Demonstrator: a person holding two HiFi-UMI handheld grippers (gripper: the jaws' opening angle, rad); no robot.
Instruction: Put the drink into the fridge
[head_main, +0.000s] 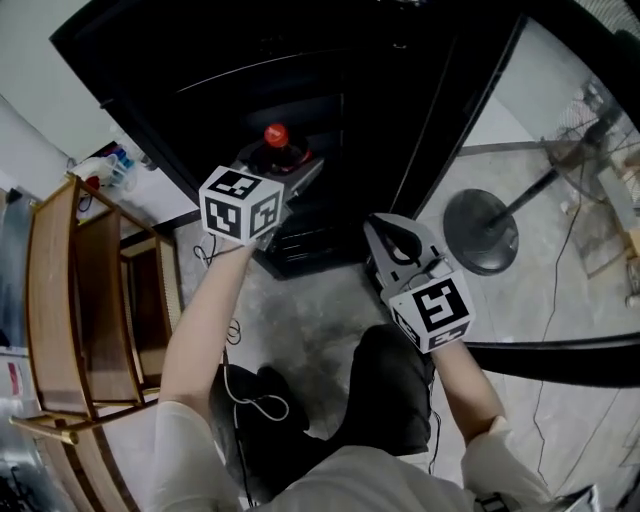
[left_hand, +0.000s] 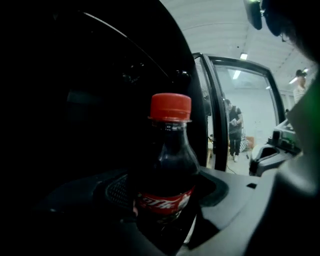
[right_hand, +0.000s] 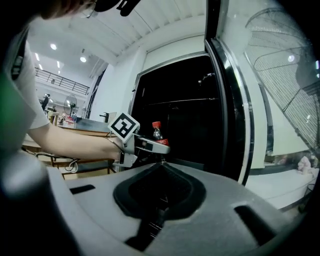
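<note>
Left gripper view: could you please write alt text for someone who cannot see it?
A dark cola bottle with a red cap stands upright in the jaws of the left gripper, before the black fridge interior. At right, beyond the door frame, stands a distant person.

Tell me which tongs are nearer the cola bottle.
Left. The left tongs are clamped on the cola bottle; the right tongs, shut and empty, hang apart to its right.

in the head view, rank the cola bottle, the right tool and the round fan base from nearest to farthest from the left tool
1. cola bottle: gripped in the left tool, at the fridge opening.
2. right tool: lower right.
3. round fan base: farther right, past the right tool.
</note>
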